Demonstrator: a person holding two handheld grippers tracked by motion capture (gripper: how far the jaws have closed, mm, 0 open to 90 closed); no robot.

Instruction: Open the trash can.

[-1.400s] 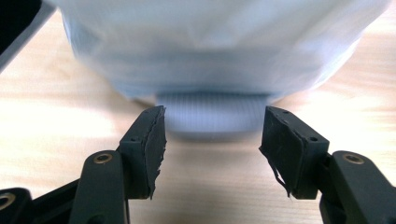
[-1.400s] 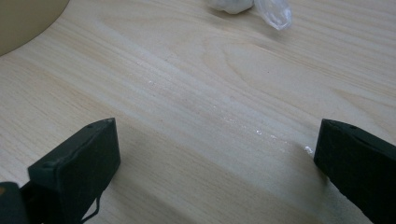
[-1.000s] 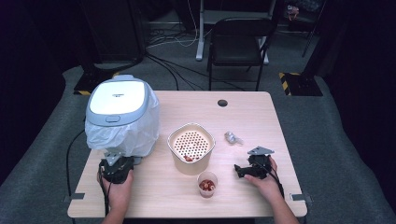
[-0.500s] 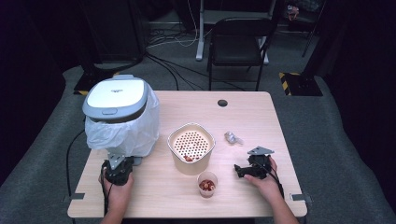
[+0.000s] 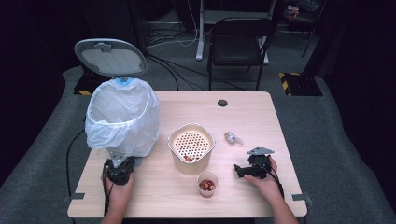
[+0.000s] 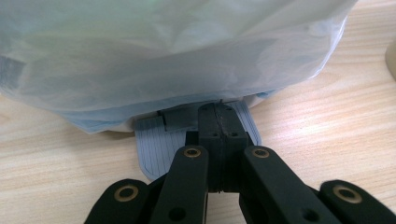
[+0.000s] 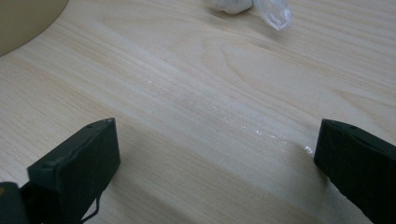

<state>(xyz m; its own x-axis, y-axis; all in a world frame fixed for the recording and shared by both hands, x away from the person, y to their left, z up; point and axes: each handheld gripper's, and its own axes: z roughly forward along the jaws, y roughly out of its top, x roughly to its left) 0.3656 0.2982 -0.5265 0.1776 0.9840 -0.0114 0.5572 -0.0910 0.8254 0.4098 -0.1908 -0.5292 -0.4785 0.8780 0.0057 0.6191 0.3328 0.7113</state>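
Left gripper (image 6: 218,122), jaws pinched together, presses the bin's pedal (image 6: 161,142), lid (image 5: 110,57) up, while right gripper (image 7: 217,158) rests wide, holding nothing.

Each hand-held gripper is matte black: the left hand-held gripper (image 6: 218,135) has two flat linkage arms pinned with brass-ringed rivets and small dark screw holes. The right hand-held gripper (image 5: 240,171) carries a grey three-cornered plate on top. Thin black cables trail from both. The forearms are bare.
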